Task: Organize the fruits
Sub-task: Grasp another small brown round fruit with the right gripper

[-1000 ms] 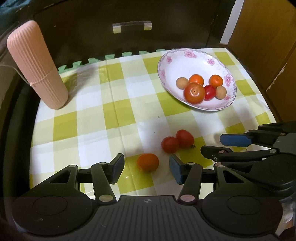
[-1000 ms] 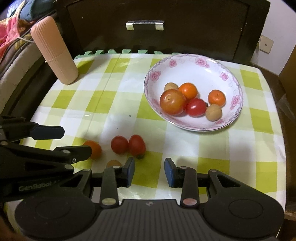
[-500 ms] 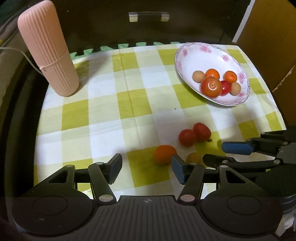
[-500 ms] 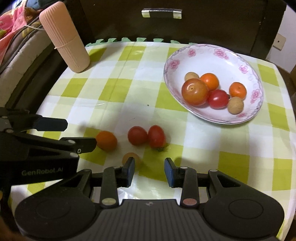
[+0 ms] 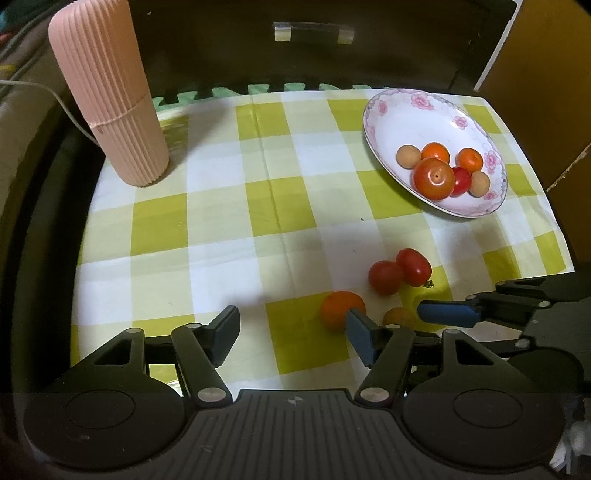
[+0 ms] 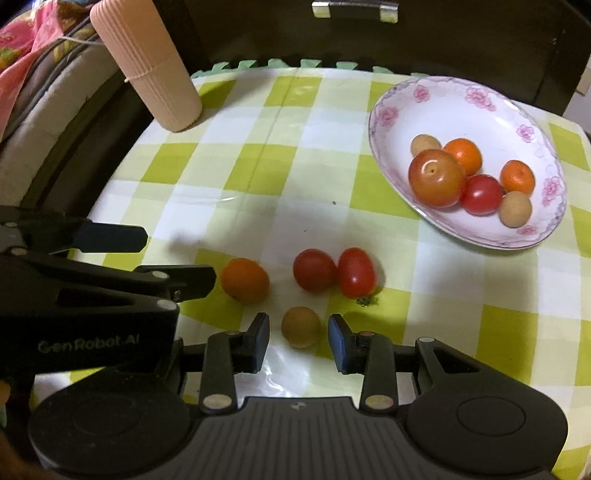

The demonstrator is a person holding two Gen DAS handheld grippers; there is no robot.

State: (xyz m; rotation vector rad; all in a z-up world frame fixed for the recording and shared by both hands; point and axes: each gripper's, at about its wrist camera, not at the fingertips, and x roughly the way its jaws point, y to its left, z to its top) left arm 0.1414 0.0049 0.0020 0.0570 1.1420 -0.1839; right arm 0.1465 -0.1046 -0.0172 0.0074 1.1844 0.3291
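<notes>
From my right camera, my right gripper [image 6: 298, 341] hangs low over the checked cloth [image 6: 258, 173], its jaws spread and released, and a small tan fruit [image 6: 301, 326] lies on the cloth between the two fingertips. I see a gap on each side of it, so nothing is grasped. Just beyond it, two red tomatoes [image 6: 334, 272] lie touching each other, and an orange fruit [image 6: 245, 280] sits to their left, apart from them.

My left gripper [image 5: 291, 330] is released too, jaws wide over bare cloth. Its right finger pad [image 5: 360, 341] overlaps the near edge of that orange fruit in the left view; I cannot tell whether it touches it or just stands in front. In the right view the left gripper's fingers reach in from the left, their tips close to the orange fruit.

The plate [image 6: 436, 107], white with pink flowers, sits at the far right of the worktop, well apart from the loose fruit. It holds one big reddish-orange fruit [image 6: 436, 177], two small orange ones, a red tomato and two tan ones, all bunched toward its near side.

A ribbed pink cylinder [image 5: 110, 96] stands upright at the far left corner of the cloth. Behind the worktop is a dark drawer front with a handle [image 5: 313, 31].
</notes>
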